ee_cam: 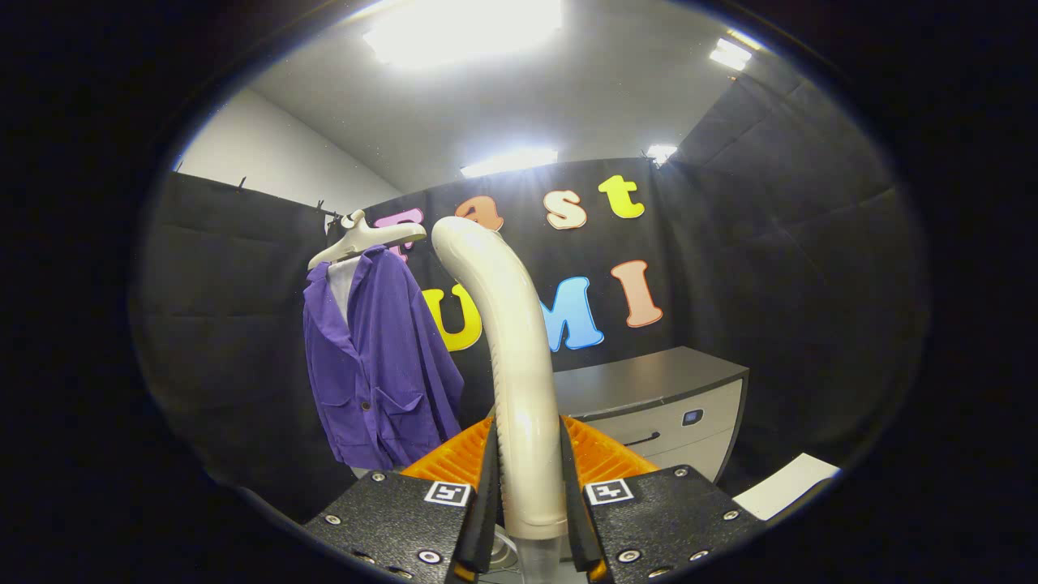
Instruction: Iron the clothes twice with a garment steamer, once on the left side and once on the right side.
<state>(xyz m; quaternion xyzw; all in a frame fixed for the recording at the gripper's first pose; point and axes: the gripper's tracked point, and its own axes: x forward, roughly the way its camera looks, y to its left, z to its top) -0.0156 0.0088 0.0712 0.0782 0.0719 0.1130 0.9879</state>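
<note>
Gripper (529, 487) fingers pinch the cream steamer handle (511, 341), held upright. Purple jacket (377, 357) hangs on its hanger (365, 237), left of the handle, apart. Advice: approach squarely, keep grip firm.

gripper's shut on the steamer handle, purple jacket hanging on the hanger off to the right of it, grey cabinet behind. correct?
One error: in the gripper view the purple jacket hangs left of the steamer handle, not right. The gripper is shut on the handle; the grey cabinet stands behind.

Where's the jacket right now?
In the gripper view, the purple jacket hangs on a white hanger against the booth wall, beyond the gripper and left of the steamer handle it grips.
</note>
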